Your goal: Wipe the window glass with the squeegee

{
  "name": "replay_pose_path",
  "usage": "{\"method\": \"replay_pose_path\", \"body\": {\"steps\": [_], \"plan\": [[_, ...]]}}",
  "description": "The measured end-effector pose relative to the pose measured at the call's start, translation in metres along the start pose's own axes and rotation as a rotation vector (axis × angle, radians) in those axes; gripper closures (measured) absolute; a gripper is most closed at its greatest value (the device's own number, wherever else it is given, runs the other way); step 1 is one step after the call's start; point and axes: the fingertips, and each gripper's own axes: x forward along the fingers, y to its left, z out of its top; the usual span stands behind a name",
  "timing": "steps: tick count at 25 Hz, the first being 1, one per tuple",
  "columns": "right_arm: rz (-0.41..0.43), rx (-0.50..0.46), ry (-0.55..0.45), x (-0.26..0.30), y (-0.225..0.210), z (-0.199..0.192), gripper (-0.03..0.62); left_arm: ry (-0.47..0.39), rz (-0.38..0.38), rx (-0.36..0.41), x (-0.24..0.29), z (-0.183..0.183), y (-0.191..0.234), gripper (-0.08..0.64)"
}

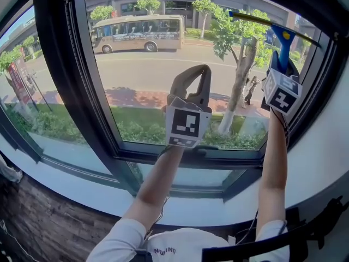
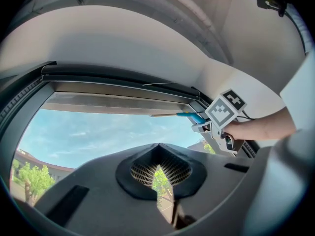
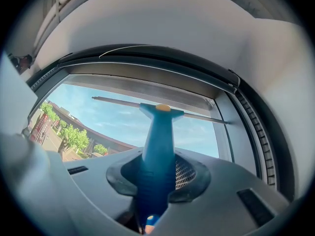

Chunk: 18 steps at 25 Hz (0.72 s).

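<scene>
Squeegee [image 3: 158,132], blue handle: clenched in right gripper [image 3: 156,181] jaws, blade toward window glass [image 1: 136,86] at 1 o'clock. Left gripper [image 1: 199,72]: jaws closed, empty, at squeegee's 8 o'clock.

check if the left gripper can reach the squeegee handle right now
Probably yes, but only a short stretch. Nothing stands between the left gripper and the squeegee handle; yet the right gripper is clamped on its lower part, and the left jaws are shut, so they must open first.
</scene>
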Motion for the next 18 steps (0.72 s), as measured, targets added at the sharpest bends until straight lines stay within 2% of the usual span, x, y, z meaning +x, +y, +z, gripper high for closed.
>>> {"method": "replay_pose_path", "body": {"steps": [10,14,18], "plan": [[0.013,0.013,0.052,-0.021,0.012,-0.030,0.488,0.027,-0.003,0.007,-0.014,-0.009,-0.008,0.557],[0.009,0.028,0.066,-0.030,0.015,-0.046,0.488,0.041,0.000,-0.039,-0.020,-0.015,-0.008,0.557],[0.011,0.026,0.091,-0.040,0.018,-0.062,0.488,0.056,0.004,-0.042,-0.025,-0.021,-0.011,0.557]]}}
